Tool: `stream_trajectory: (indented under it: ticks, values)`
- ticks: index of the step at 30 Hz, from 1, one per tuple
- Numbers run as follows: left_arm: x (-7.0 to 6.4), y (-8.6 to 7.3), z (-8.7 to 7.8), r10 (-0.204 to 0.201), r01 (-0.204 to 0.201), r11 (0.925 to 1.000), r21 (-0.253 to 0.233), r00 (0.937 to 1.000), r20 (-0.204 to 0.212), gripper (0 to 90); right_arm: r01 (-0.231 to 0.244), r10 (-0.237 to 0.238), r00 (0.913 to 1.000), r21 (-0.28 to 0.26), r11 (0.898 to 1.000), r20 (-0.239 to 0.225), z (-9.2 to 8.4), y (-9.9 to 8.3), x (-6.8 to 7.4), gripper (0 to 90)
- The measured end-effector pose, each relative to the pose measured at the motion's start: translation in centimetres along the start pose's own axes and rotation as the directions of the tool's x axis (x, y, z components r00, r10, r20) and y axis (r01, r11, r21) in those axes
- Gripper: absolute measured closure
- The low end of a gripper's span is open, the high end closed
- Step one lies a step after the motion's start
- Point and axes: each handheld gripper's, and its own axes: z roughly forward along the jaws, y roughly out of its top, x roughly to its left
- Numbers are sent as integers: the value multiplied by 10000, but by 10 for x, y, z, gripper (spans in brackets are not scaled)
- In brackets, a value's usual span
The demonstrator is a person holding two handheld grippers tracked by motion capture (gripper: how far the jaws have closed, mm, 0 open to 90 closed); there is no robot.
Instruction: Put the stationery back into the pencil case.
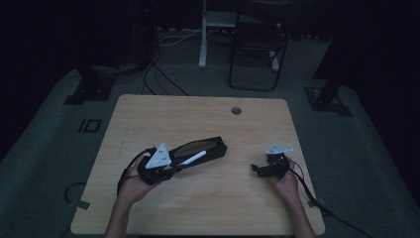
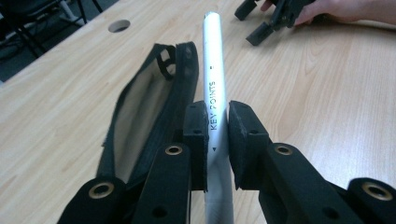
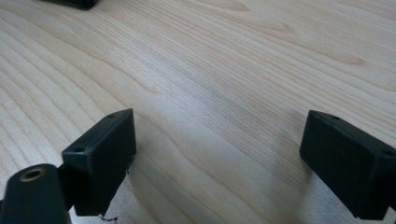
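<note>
On the wooden table [image 1: 208, 198], left of centre, the left gripper [image 2: 217, 135] pinches a white marker pen [image 2: 214, 70] between its pads, the barrel lying beside the open black pencil case [image 2: 140, 107] and pointing along its length. The right gripper [image 3: 219, 154] rests well apart near the table's right edge, jaws spread over bare wood. The step in hand appears to be loading the pen into the case. The next move likely calls for shifting the barrel sideways over the opening, lowering it, then releasing.
</note>
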Motion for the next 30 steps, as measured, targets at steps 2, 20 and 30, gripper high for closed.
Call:
stream_trajectory:
  ticks: [2, 20, 30]
  values:
    - [1, 2, -2, 52, -52, 10000, -11, 10000, -32, 785, -4, 4, 10000, 3, 10000, -1, 0, 0, 0, 107]
    - [11, 16, -6, 234, -236, 9995, -187, 9996, -139, 785, -16, 16, 10000, 8, 10000, -18, 0, 0, 0, 107]
    - [15, 25, -3, 252, -252, 9994, -247, 9997, -6, 785, 9, -9, 10000, 5, 10000, -31, 0, 0, 0, 107]
